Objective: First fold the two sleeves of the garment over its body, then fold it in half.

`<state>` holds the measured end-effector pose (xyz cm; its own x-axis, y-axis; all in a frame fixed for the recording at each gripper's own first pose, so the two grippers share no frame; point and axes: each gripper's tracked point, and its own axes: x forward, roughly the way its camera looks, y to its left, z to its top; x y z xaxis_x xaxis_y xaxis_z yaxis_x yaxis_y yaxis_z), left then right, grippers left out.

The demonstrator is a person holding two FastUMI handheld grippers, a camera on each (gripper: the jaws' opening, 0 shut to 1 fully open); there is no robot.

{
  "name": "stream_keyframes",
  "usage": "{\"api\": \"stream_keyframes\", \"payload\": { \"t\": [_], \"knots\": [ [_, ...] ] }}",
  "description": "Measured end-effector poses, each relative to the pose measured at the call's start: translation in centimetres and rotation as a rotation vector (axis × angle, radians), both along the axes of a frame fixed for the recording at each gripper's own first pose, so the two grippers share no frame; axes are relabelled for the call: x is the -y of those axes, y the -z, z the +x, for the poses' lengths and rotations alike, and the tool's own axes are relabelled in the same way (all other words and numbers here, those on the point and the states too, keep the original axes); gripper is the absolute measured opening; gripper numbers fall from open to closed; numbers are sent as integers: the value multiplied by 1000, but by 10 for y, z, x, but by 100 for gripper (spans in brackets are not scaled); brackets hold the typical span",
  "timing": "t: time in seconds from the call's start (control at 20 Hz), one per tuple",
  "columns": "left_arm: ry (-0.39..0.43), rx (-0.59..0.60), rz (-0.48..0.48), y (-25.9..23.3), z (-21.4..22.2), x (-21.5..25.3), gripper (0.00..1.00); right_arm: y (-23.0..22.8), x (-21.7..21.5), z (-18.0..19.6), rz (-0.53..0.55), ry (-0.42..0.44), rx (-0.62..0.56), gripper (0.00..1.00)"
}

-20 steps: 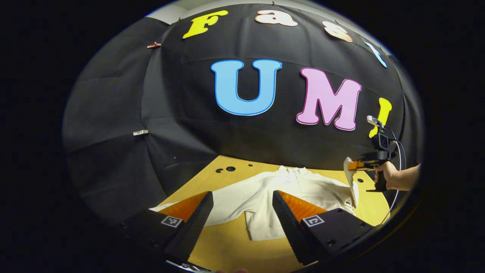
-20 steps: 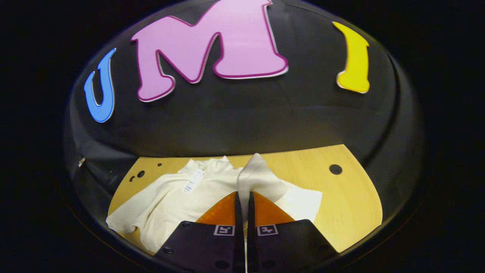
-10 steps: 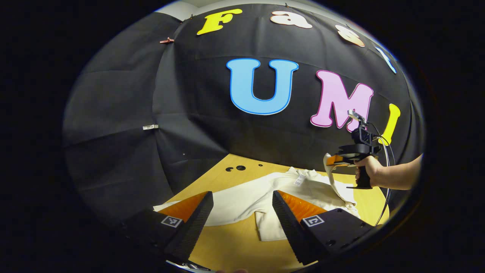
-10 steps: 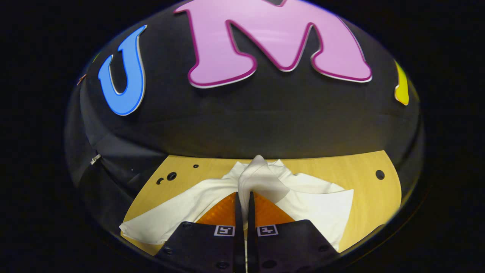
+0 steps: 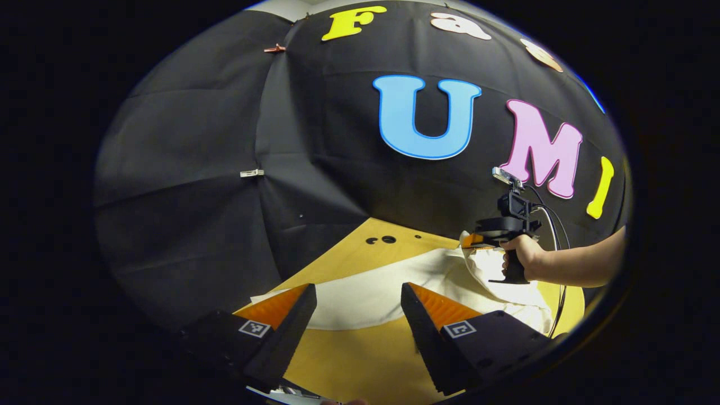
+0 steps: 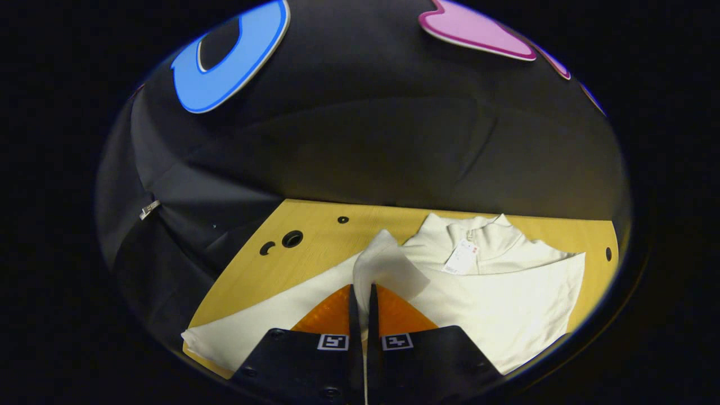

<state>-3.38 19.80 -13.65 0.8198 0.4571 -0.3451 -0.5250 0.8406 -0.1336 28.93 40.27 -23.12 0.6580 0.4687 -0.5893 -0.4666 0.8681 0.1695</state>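
While the black cloth wall closes off the far and left sides, the light wooden table shows a bare strip of smooth board in front of the left gripper, whose two ridged fingers stand wide apart over that strip, holding nothing. Small round holes are cut in the board near its far left corner. Beyond the fingers lies the cream-white soft knit garment, spread flat on the table, its left sleeve stretched out toward the table's left edge. Farther right in the left gripper view, a hand holds the right gripper above the garment's right part, with a fold of cloth hanging from it. In the right gripper view the fingers are pressed together on the lifted right sleeve, which rises in a soft peak over the body. To its right sit the stand-up collar and a white paper tag, with bare board beyond the collar.
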Motion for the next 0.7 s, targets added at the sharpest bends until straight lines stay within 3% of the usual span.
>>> {"api": "stream_keyframes", "payload": {
  "t": [0.2, 0.3, 0.35, 0.55, 0.65, 0.7],
  "knots": [
    [-37, -4, -3, 7, -3, -14, 96, 26, -18, -6, -62, -23, -10, 6],
    [-40, -18, 6, 13, -1, -19, 96, 33, -30, -16, -27, -55, -49, 6],
    [-44, -32, 15, 20, -2, -23, 96, 31, -37, -24, -6, -60, -62, 18],
    [-124, -62, 9, 38, -6, -56, 96, 19, -32, -37, 12, -86, -27, 92],
    [-168, -75, 13, 50, -11, -78, 96, 16, -15, -41, 19, -65, -29, 89],
    [-192, -87, 13, 57, -14, -89, 96, 11, -4, -42, 25, -43, -30, 96]
  ]
}}
